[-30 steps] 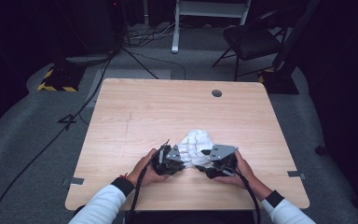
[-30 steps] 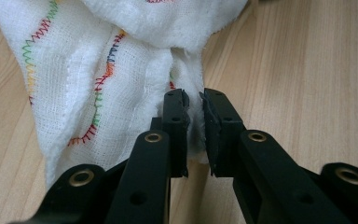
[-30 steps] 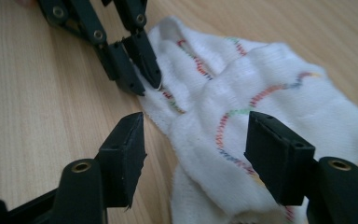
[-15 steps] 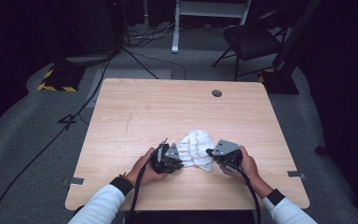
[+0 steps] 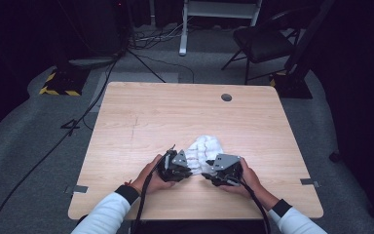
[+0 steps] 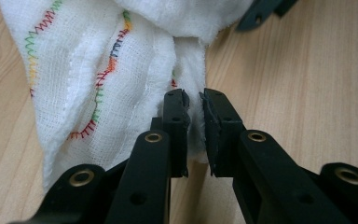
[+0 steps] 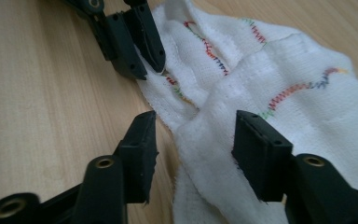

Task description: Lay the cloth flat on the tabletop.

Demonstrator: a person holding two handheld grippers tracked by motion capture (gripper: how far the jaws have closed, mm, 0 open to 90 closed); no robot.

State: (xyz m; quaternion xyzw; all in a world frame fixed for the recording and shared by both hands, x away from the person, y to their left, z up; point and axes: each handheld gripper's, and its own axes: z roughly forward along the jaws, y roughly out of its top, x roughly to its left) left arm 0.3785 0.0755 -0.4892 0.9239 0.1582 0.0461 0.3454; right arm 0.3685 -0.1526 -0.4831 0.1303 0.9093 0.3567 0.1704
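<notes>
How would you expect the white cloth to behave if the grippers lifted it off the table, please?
The white cloth lies bunched in soft folds, so it would probably sag and drape, not hold shape. Its thin gauzy weave suggests it is light. The left gripper pinches one fold, so only that edge may rise first.

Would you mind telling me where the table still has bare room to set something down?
The far half of the wooden table is bare, from the white cloth back to the round grommet hole. Both side strips beside the forearms are free too. It is crowded near the front middle, where the left hand-held gripper pinches the cloth and the right hand-held gripper straddles it.
</notes>
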